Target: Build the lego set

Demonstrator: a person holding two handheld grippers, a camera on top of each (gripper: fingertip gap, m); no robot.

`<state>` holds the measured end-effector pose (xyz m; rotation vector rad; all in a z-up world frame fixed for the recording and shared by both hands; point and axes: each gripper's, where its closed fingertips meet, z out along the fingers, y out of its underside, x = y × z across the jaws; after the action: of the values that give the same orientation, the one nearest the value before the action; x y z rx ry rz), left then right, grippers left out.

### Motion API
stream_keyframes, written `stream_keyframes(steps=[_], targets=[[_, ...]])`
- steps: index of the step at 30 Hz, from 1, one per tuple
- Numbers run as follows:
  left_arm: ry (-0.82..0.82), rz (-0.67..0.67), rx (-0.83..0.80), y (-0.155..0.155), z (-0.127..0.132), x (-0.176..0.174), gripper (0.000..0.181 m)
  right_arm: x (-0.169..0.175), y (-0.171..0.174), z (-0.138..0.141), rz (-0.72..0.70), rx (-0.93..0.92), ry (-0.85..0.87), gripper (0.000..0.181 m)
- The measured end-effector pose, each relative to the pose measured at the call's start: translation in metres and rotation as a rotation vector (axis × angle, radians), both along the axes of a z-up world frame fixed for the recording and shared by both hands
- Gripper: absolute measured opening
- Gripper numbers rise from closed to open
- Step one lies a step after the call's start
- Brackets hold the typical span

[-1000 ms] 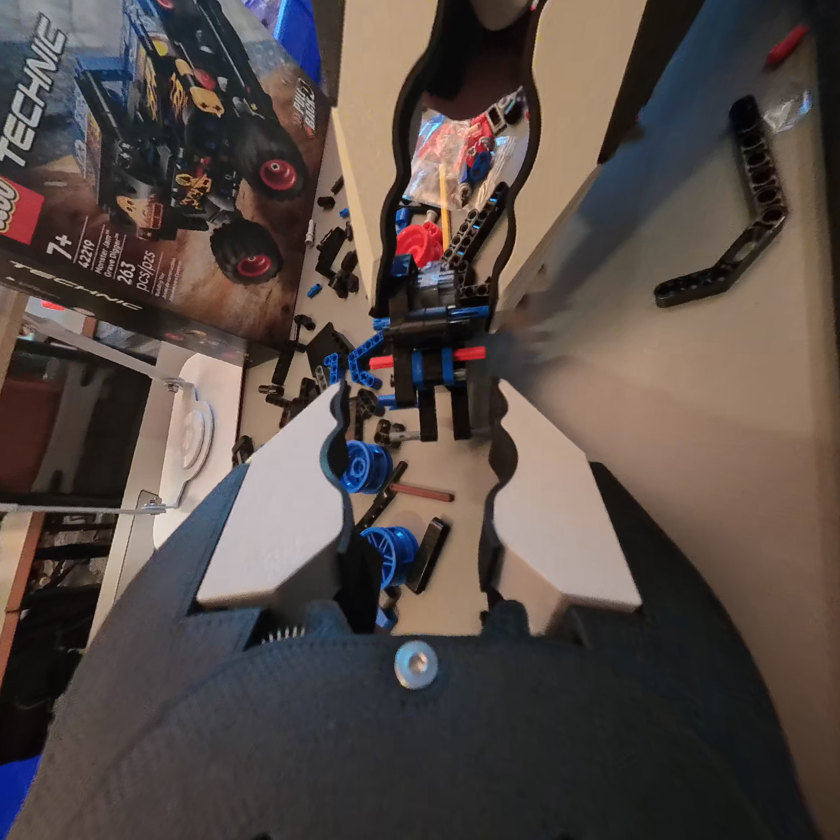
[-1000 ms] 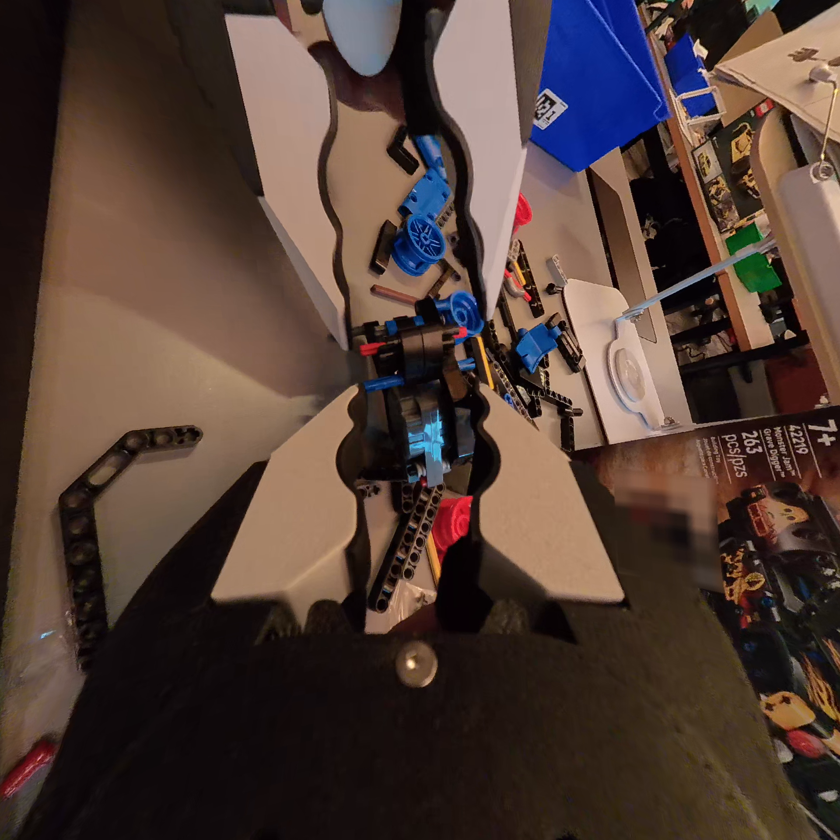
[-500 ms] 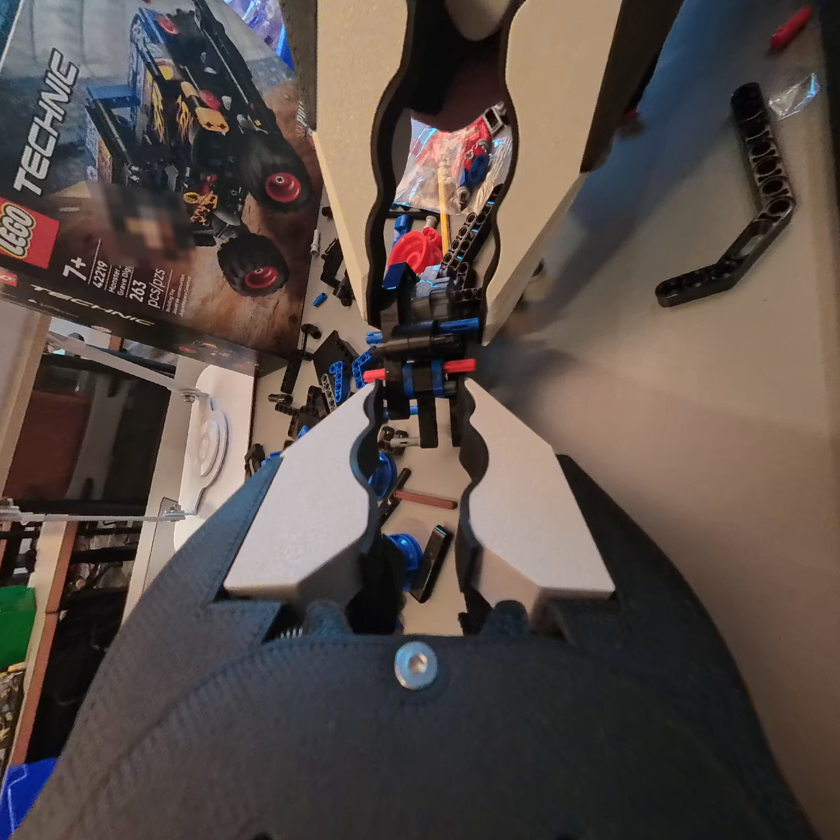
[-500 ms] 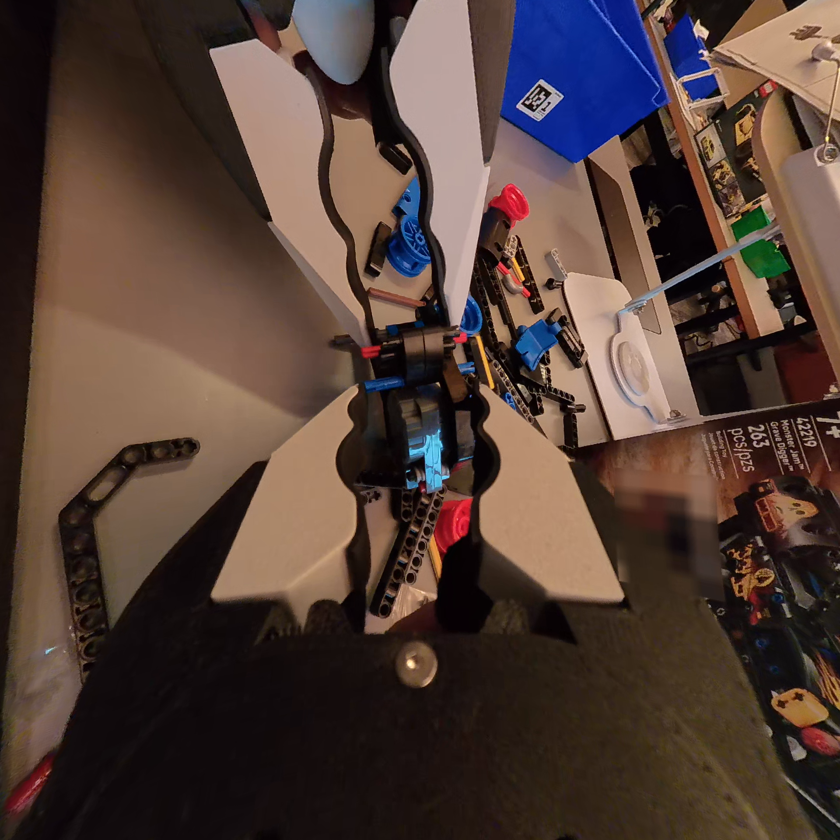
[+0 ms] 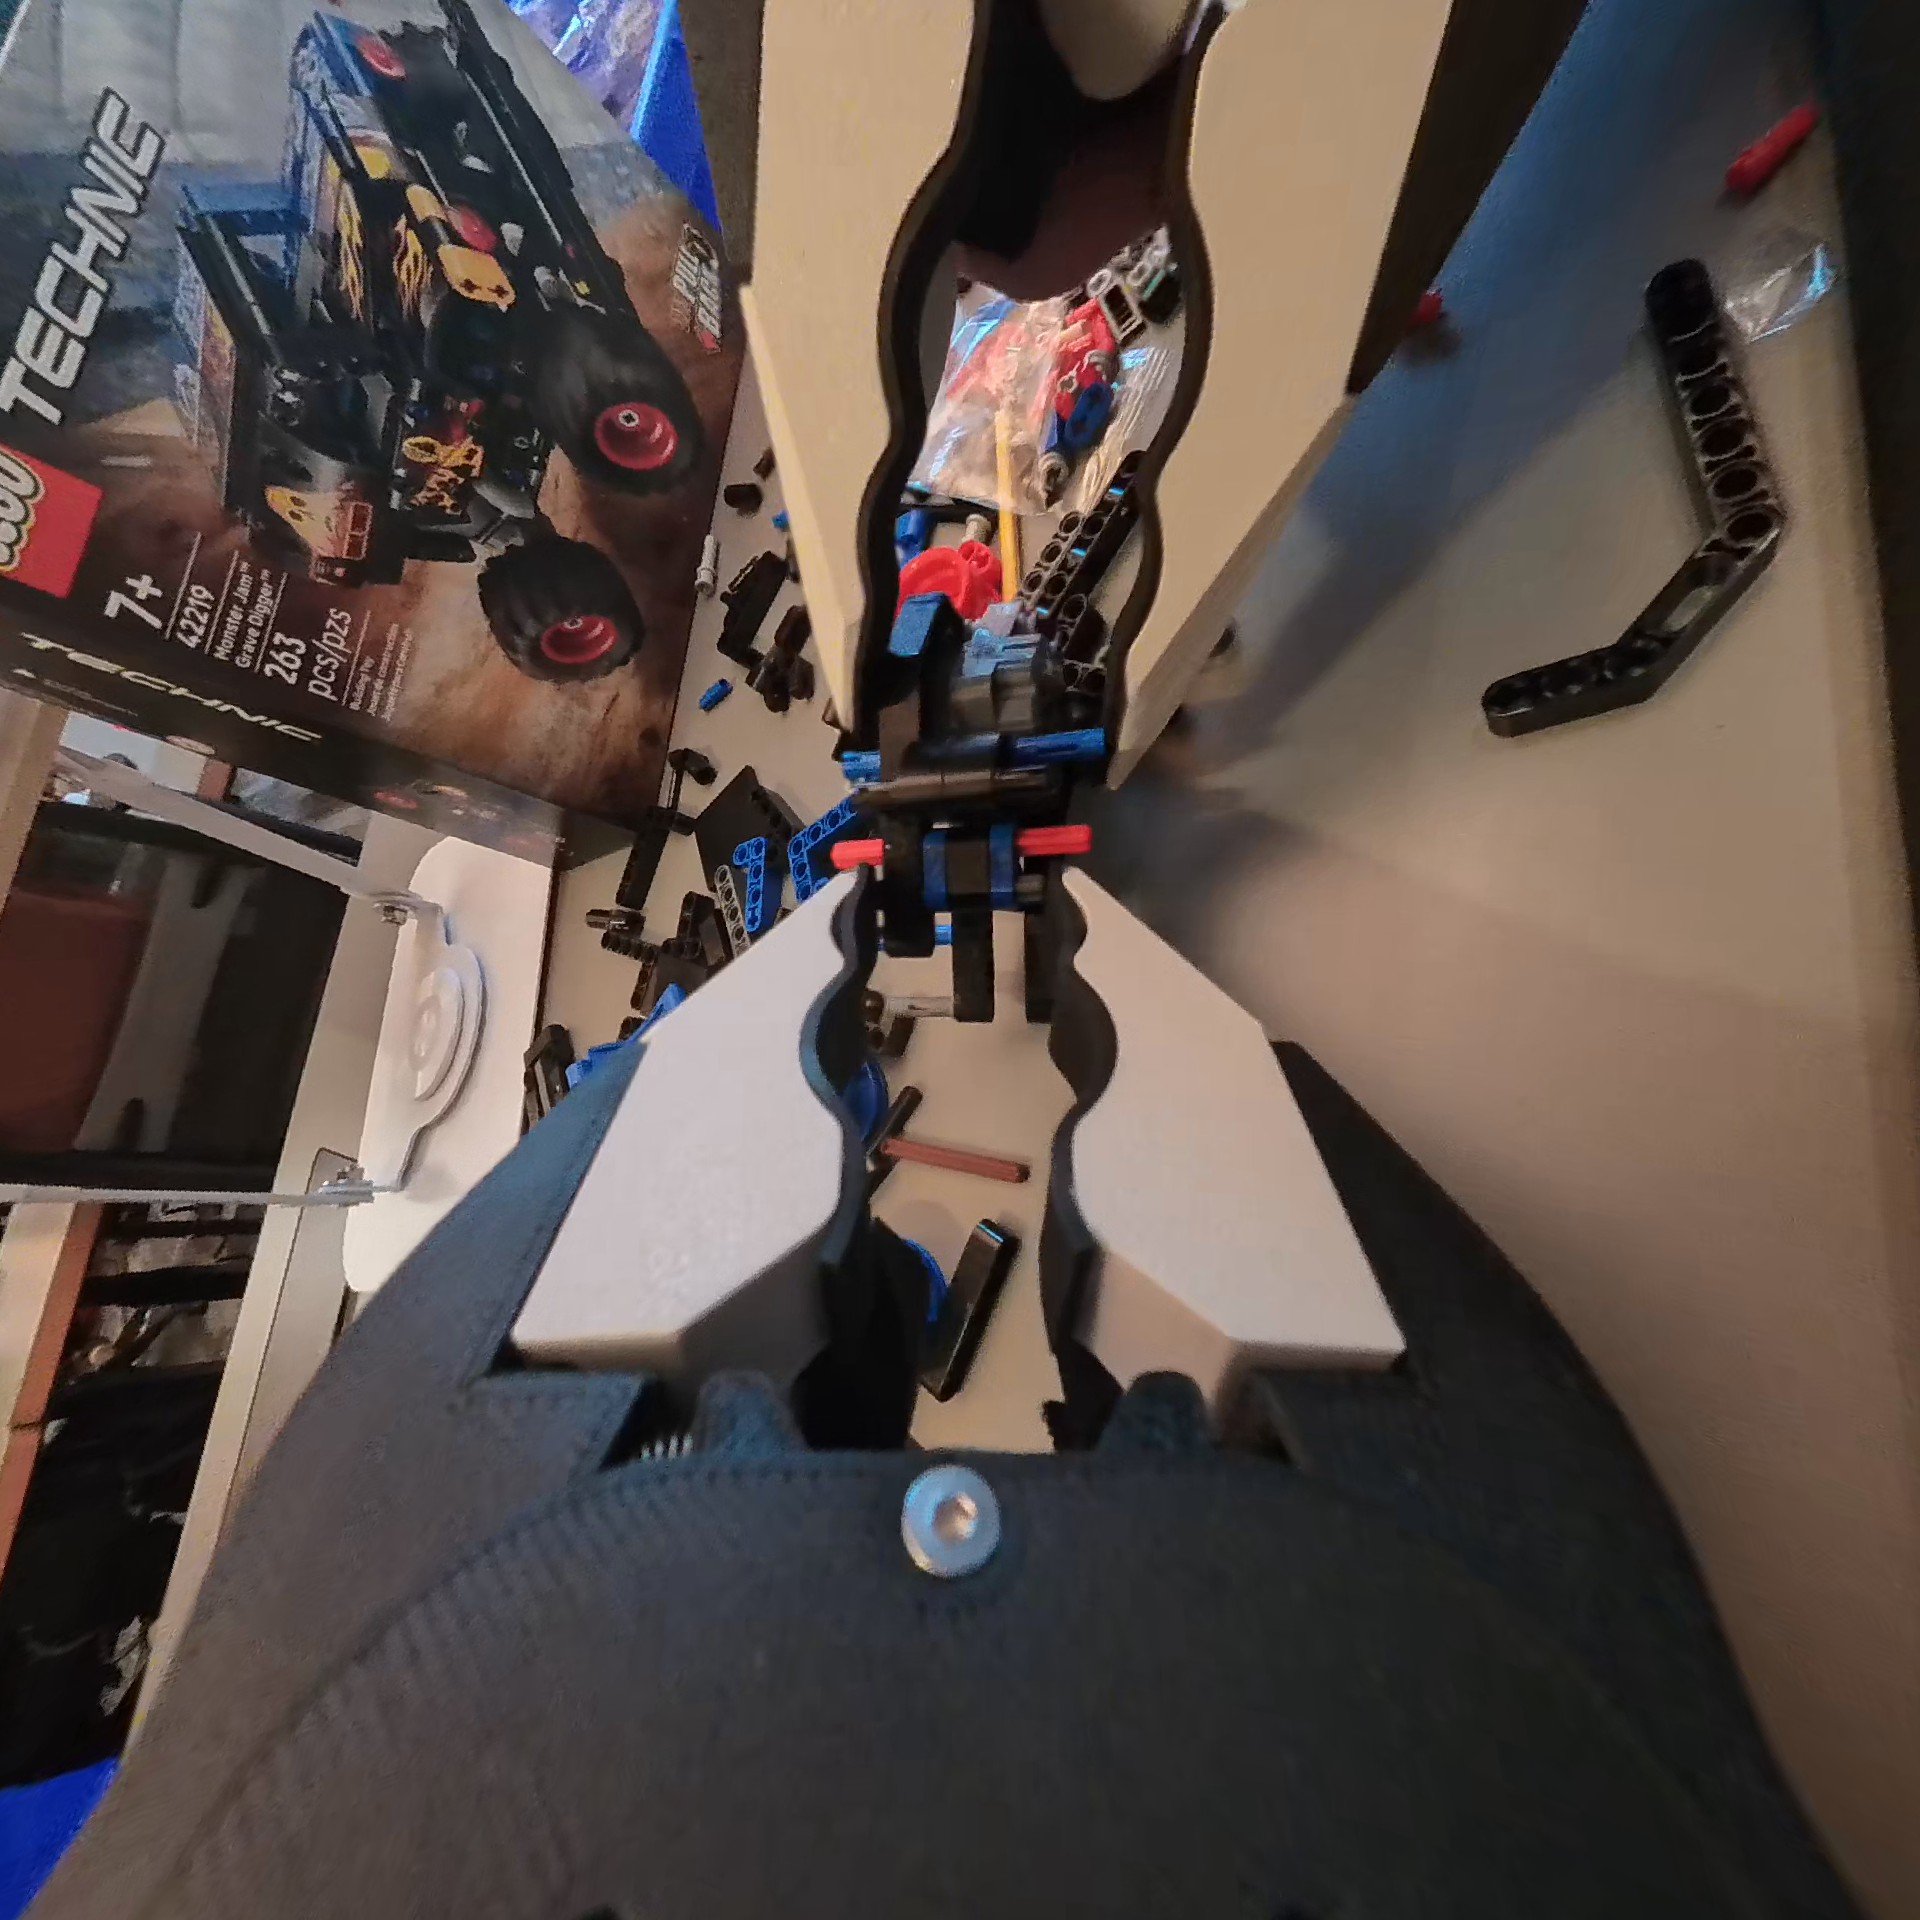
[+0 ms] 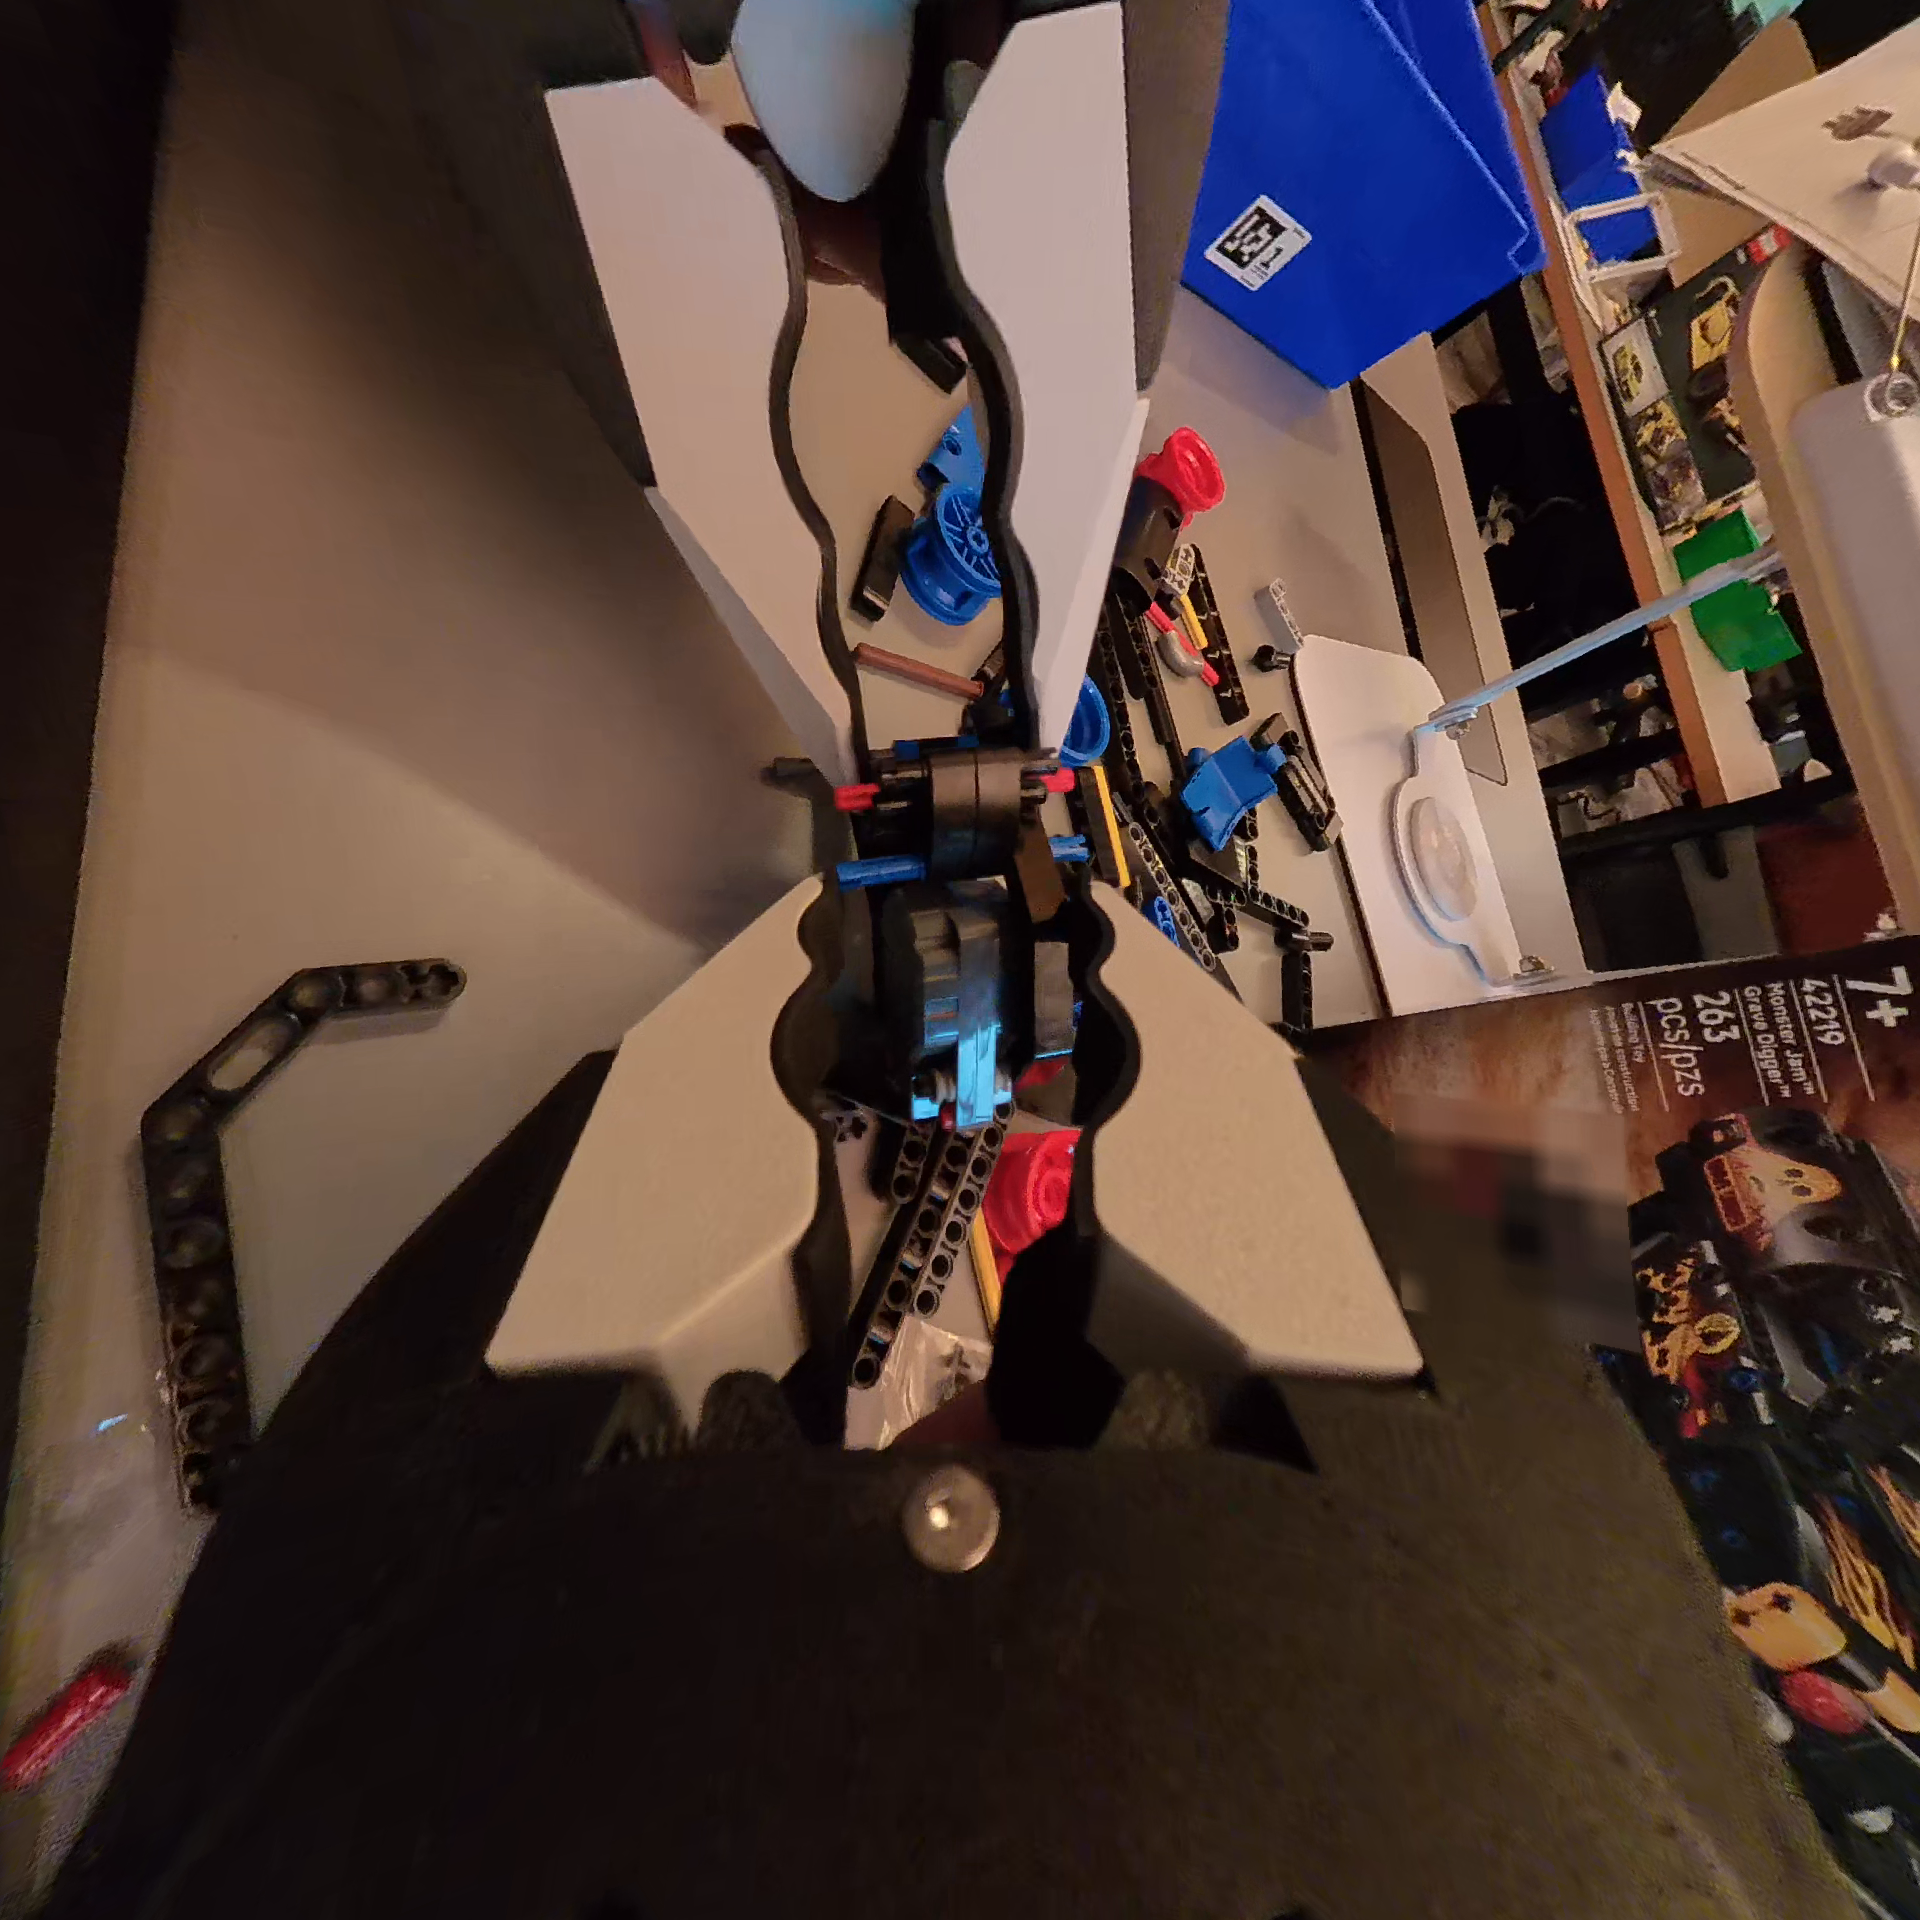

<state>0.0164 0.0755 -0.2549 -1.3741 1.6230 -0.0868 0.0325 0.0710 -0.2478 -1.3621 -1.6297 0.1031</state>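
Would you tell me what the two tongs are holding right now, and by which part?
Both hold the partly built black-and-blue lego assembly: the right tongs clamp its grey-blue block end, the left tongs close on the opposite end's black beams.

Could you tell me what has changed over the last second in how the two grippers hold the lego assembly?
The left gripper narrowed its fingers and closed in on the near end of the lego assembly; actual contact is hard to confirm. The right gripper stayed clamped on the other end. The bent black beam and loose parts have not moved.
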Motion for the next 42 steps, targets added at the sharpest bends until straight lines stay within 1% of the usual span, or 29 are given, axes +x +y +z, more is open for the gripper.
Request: stream_keyframes(steps=[5,13,14,16,18,19,22,26,33,34,36,37,39,42], targets=[[0.015,-0.003,0.017,-0.0004,-0.0003,-0.0002,0.028,-0.0012,-0.0007,-0.0005,0.009,0.009,-0.001,0.041],[-0.013,-0.010,-0.023,-0.0008,0.0002,0.0004,0.029,-0.0010,0.0005,-0.0005,0.005,0.002,0.010,0.041],[-0.017,-0.012,-0.016,-0.0007,0.0008,0.0001,0.030,-0.0004,0.0018,0.0012,0.000,0.009,0.017,0.033],[-0.029,0.009,0.015,0.0036,0.0058,-0.0011,0.041,0.0003,0.0014,0.0021,0.004,-0.008,0.030,0.030],[-0.040,0.010,-0.020,0.0017,0.0056,-0.0001,0.042,-0.0002,0.0005,0.0017,0.010,-0.008,0.035,0.030],[-0.040,0.019,-0.008,0.0036,0.0068,-0.0013,0.043,-0.0001,0.0006,0.0017,0.009,-0.011,0.037,0.030],[-0.036,0.025,-0.028,0.0036,0.0059,-0.0043,0.036,0.0000,-0.0003,0.0023,0.011,-0.023,0.047,0.028],[-0.026,0.032,-0.031,0.0041,0.0049,-0.0049,0.035,-0.0010,-0.0003,0.0022,0.011,-0.033,0.058,0.028],[0.004,0.010,0.031,0.0025,0.0046,-0.0042,0.035,-0.0013,-0.0026,0.0036,0.024,-0.049,0.073,0.025],[0.004,0.002,0.041,0.0018,0.0050,-0.0036,0.035,-0.0010,-0.0022,0.0050,0.022,-0.048,0.082,0.017],[0.016,-0.006,0.070,0.0013,0.0055,-0.0034,0.034,-0.0008,-0.0028,0.0046,0.030,-0.045,0.078,0.017],[0.021,-0.019,0.083,-0.0005,0.0055,-0.0023,0.030,-0.0008,-0.0026,0.0045,0.028,-0.041,0.077,0.017],[0.034,-0.034,0.114,-0.0015,0.0040,-0.0006,0.030,-0.0003,-0.0015,0.0037,0.023,-0.035,0.072,0.017],[0.040,-0.045,0.118,-0.0026,0.0027,-0.0002,0.030,-0.0001,-0.0022,0.0028,0.028,-0.022,0.060,0.017]])
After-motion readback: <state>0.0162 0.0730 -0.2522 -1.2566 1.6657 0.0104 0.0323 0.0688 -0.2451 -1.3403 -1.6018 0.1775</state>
